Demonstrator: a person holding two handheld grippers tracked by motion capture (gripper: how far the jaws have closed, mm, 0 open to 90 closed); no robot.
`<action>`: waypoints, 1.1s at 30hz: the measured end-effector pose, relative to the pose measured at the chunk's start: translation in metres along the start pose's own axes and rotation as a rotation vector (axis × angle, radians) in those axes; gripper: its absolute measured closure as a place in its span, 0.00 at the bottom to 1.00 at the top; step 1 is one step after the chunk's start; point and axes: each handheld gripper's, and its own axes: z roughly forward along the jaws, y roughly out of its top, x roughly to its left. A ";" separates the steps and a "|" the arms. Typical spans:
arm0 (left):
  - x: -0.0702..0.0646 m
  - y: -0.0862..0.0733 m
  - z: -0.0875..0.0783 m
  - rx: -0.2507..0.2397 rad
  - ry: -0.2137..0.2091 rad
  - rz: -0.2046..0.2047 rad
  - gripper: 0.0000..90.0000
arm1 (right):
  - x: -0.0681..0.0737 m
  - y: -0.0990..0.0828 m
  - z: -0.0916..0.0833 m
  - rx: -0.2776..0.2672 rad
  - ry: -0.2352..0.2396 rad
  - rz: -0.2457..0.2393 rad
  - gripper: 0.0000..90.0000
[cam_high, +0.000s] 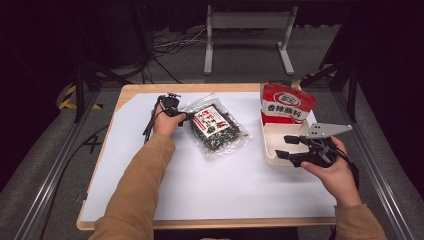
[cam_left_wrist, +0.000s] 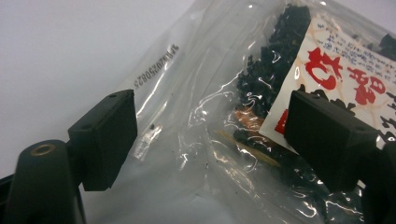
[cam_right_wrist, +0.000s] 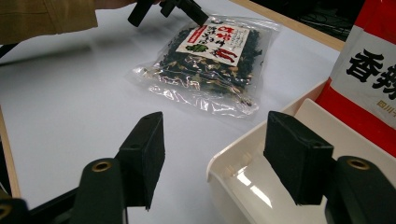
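Tabletop (cam_high: 210, 195), white-covered, is seen from the high view with a clear bag of dark dried food (cam_high: 216, 127) lying flat near its middle, toward 11 o'clock of centre. At 3 o'clock of that bag a cream tray (cam_high: 276, 145) is set, and a red-and-white packet (cam_high: 287, 104) is propped upright in its far end. The left gripper (cam_high: 186, 116) is held at the bag's 9 o'clock edge; in the left gripper view the jaws are spread wide, the clear top edge of the bag (cam_left_wrist: 196, 107) lying between the pads (cam_left_wrist: 105, 140), with one pad over the label and no pinch visible. The right gripper (cam_high: 285, 146) is held at the tray's near end, jaws wide apart and straddling the tray's rim (cam_right_wrist: 233, 154), nothing clasped.
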 end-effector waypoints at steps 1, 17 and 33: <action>0.000 -0.001 0.001 -0.005 -0.005 -0.003 0.17 | 0.000 0.000 0.000 0.001 0.001 -0.001 0.42; -0.014 -0.010 0.004 -0.077 0.050 -0.006 0.42 | 0.004 0.004 0.003 -0.005 0.006 -0.011 0.41; -0.016 -0.014 0.003 -0.096 0.097 -0.001 0.86 | 0.004 0.006 0.005 -0.038 0.058 0.005 0.40</action>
